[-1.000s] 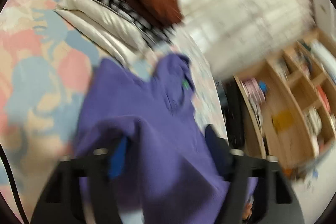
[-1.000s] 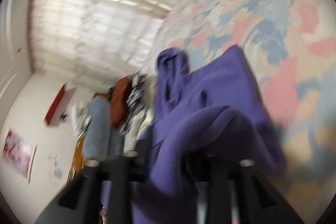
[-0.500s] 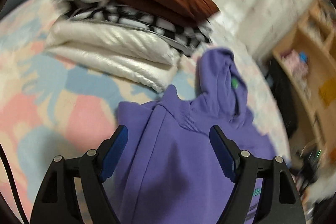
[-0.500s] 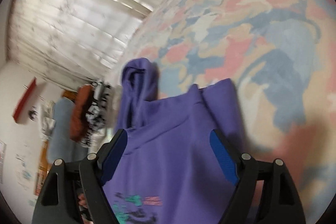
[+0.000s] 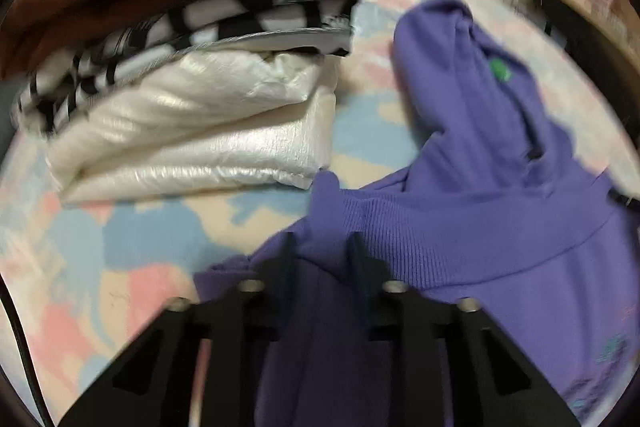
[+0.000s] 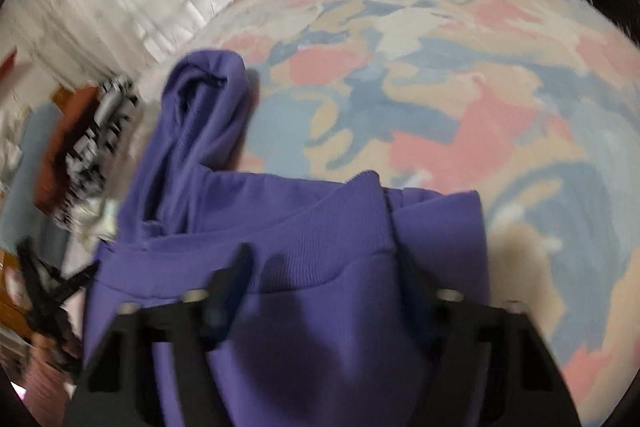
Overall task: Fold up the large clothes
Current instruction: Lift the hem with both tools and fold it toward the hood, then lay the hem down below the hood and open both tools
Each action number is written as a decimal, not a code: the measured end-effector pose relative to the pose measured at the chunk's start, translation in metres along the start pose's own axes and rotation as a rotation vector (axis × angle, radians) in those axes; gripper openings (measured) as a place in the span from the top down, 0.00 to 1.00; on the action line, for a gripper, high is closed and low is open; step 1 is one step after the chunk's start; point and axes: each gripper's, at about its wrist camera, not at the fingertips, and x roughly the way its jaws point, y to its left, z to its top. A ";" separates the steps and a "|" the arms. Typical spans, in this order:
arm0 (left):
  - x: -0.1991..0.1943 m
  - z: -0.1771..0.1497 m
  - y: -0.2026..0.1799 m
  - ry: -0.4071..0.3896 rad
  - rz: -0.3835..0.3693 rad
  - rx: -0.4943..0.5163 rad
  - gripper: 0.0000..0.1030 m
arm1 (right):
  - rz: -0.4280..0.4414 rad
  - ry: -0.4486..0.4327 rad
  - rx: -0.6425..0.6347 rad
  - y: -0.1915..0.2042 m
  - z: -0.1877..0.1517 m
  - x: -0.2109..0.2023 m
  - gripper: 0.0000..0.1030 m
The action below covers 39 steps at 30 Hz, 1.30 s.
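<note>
1 purple hoodie [image 5: 500, 187]: left claw [image 5: 322, 247] has just clamped its hem; right claw [image 6: 320, 267] closing astride it.

Your right gripper [image 6: 320, 267] has been closing around the purple hoodie's [image 6: 320, 307] ribbed hem, on the patterned bedcover [image 6: 460, 87].

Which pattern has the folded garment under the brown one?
Black-and-white checks on the checked garment, clearest in the left wrist view.

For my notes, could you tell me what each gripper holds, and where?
The left gripper pinches the purple hoodie at its ribbed hem corner; the right gripper, just closing, straddles that hem ungripped.
</note>
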 end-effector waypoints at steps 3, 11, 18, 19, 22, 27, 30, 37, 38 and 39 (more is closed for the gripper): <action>-0.010 0.001 -0.008 -0.038 0.052 0.036 0.92 | -0.086 -0.025 -0.043 0.004 -0.002 -0.004 0.90; -0.031 0.010 0.015 -0.175 0.055 -0.102 0.92 | -0.068 -0.274 -0.047 0.013 0.012 -0.059 0.91; 0.015 -0.008 0.035 -0.115 0.012 -0.210 0.87 | -0.163 -0.100 0.030 -0.008 0.009 0.016 0.90; 0.015 -0.008 0.038 -0.115 0.000 -0.224 0.85 | -0.147 -0.116 0.042 -0.012 0.007 0.016 0.89; 0.009 -0.009 0.046 -0.109 -0.028 -0.259 0.74 | -0.110 -0.108 0.066 -0.016 0.008 0.006 0.82; -0.024 -0.009 0.047 -0.161 0.008 -0.251 0.60 | -0.115 -0.172 0.096 -0.010 0.007 -0.029 0.73; -0.044 -0.005 0.033 -0.227 0.005 -0.193 0.60 | -0.072 -0.234 0.042 0.009 0.006 -0.045 0.73; -0.010 0.012 0.005 -0.154 0.054 -0.101 0.79 | -0.072 -0.161 -0.068 0.052 0.011 -0.003 0.73; 0.006 0.012 0.007 -0.118 0.087 -0.099 0.82 | -0.100 -0.146 -0.064 0.049 0.011 0.007 0.73; 0.016 0.007 0.013 -0.088 0.100 -0.103 0.86 | -0.131 -0.138 -0.059 0.044 0.010 0.012 0.73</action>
